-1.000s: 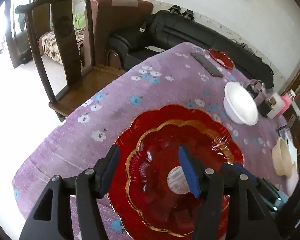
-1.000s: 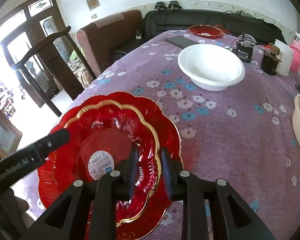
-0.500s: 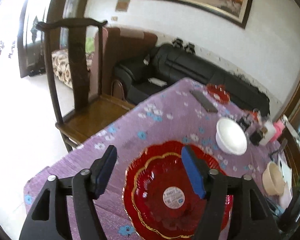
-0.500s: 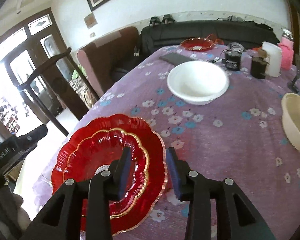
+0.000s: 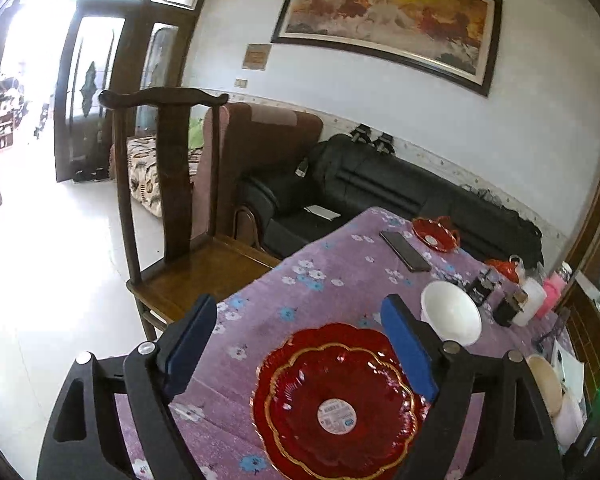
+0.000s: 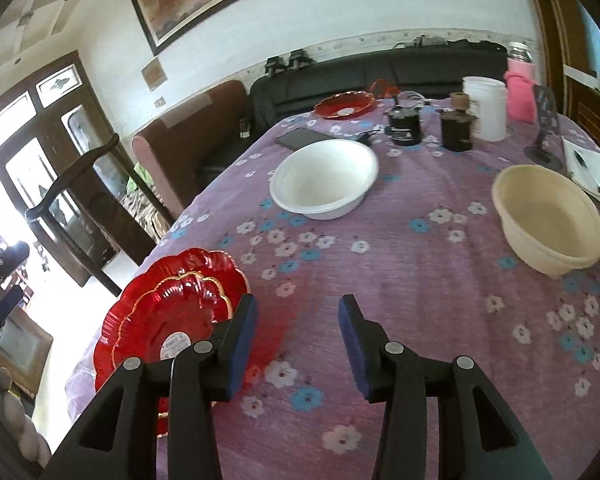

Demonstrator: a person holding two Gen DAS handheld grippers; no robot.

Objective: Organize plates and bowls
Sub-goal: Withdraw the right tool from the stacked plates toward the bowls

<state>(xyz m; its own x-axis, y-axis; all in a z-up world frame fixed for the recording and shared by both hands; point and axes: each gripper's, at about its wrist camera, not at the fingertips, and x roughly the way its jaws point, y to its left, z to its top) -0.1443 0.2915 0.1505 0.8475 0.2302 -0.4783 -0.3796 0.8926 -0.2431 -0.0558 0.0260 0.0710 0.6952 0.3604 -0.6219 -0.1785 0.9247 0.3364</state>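
Your desk (image 6: 400, 240), draped in a purple flowered cloth, fills a sitting room with a black sofa (image 5: 380, 184) and a wooden chair (image 5: 172, 208) behind it. The stacked red plates (image 5: 336, 396) lie at its near edge; beyond them stand a white bowl (image 6: 324, 178), a cream bowl (image 6: 548, 216), a phone (image 5: 405, 251) and jars. Your left claw (image 5: 300, 344) and right claw (image 6: 296, 340) have both just been opening and hang released, nothing between their pads.

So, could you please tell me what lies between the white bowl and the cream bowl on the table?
Nothing: in the right wrist view, only bare flowered tablecloth separates the white bowl from the cream bowl.
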